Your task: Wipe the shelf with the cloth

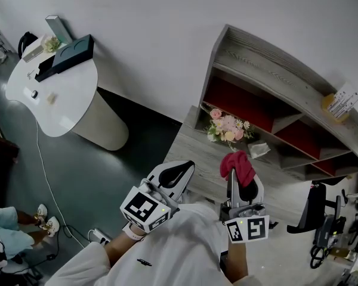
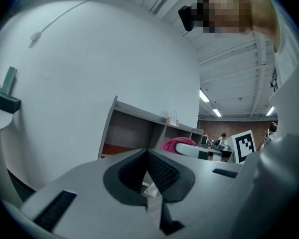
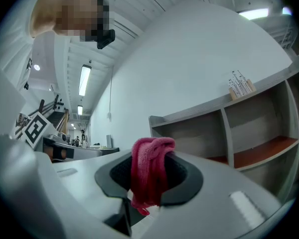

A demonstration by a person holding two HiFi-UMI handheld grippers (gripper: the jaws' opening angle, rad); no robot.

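Observation:
A grey wooden shelf (image 1: 268, 70) with red back panels stands against the white wall; it also shows in the left gripper view (image 2: 139, 128) and the right gripper view (image 3: 249, 133). My right gripper (image 1: 241, 174) is shut on a pink cloth (image 1: 238, 167), bunched between its jaws (image 3: 149, 176). It hangs just above the shelf's lower ledge (image 1: 194, 151). My left gripper (image 1: 174, 176) is shut with nothing in it, held left of the right one, near the ledge's front edge. The pink cloth (image 2: 178, 144) shows beyond its jaws.
A pink and white flower bunch (image 1: 227, 127) and a crumpled white paper (image 1: 259, 150) lie on the ledge. A small yellow box (image 1: 340, 103) stands on the shelf top. A white round table (image 1: 53, 94) stands at left; a black chair (image 1: 313, 210) at right.

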